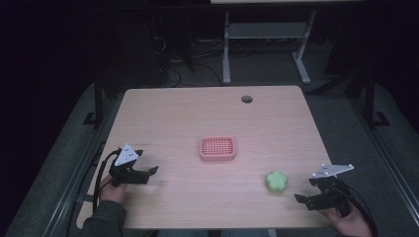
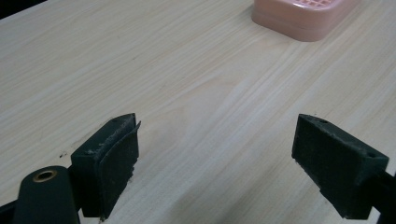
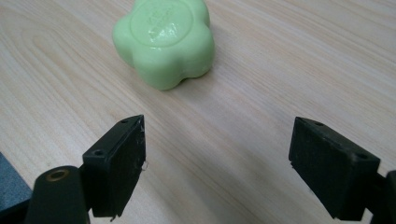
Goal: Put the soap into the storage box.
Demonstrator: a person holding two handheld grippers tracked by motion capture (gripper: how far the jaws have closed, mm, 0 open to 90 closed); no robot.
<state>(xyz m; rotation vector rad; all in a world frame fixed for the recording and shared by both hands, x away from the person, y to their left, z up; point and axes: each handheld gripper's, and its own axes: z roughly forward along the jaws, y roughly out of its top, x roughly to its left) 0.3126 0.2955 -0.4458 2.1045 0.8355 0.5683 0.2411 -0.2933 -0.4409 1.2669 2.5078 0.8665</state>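
A green flower-shaped soap (image 1: 276, 181) lies on the wooden table (image 1: 178, 118) toward the front right; in the right gripper view the soap (image 3: 164, 41) is just ahead of the jaws, slightly left. My right gripper (image 1: 310, 194) is open, a short way to the soap's right, holding nothing. A pink soap dish (image 1: 217, 147) with a grid top sits at the table's middle; the left gripper view catches the dish (image 2: 303, 17) at its upper right. At the front left my left gripper (image 1: 148, 174) stands open over bare wood, well apart from the dish.
A round cable hole (image 1: 246, 98) is in the table's far edge area. Beyond the table stand white desk legs (image 1: 226, 49) and cables on a dark floor. The person's hands hold both grippers at the table's near edge.
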